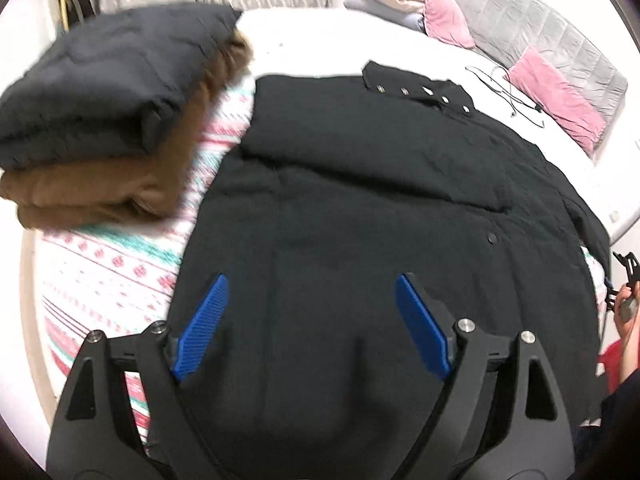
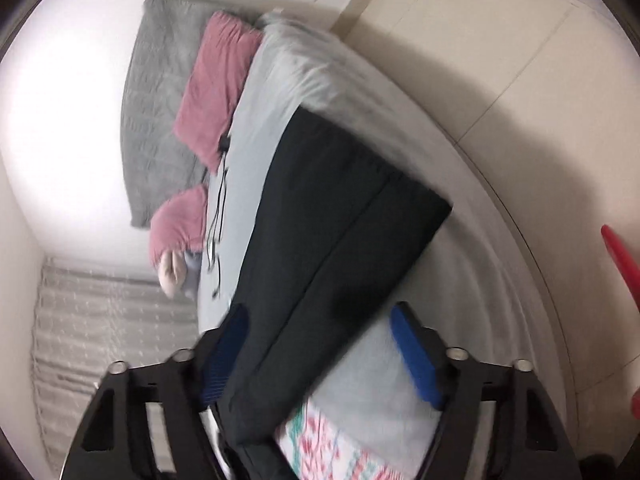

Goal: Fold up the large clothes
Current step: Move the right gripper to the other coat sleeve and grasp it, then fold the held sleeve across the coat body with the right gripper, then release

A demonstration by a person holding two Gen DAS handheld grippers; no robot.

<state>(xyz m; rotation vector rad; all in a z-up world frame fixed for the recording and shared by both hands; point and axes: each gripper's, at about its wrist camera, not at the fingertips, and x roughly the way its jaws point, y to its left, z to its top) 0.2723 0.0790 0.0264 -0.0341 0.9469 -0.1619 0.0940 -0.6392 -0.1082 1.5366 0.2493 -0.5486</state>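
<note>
Where black coat (image 1: 360,184) spreads: white bed (image 1: 320,44), pink pillows (image 1: 556,96).

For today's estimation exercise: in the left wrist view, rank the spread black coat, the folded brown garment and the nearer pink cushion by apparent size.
1. Spread black coat
2. Folded brown garment, though nearness inflates it
3. Nearer pink cushion

My left gripper (image 1: 312,322) hangs open over black coat (image 1: 360,208); folded pile (image 1: 92,128) to its left on bed (image 1: 304,36).

Black coat (image 1: 360,200); brown garment (image 1: 100,184) under dark one; pink pillows (image 1: 556,96); red-green patterned blanket (image 1: 120,272); blue claw pads (image 1: 204,320).
</note>
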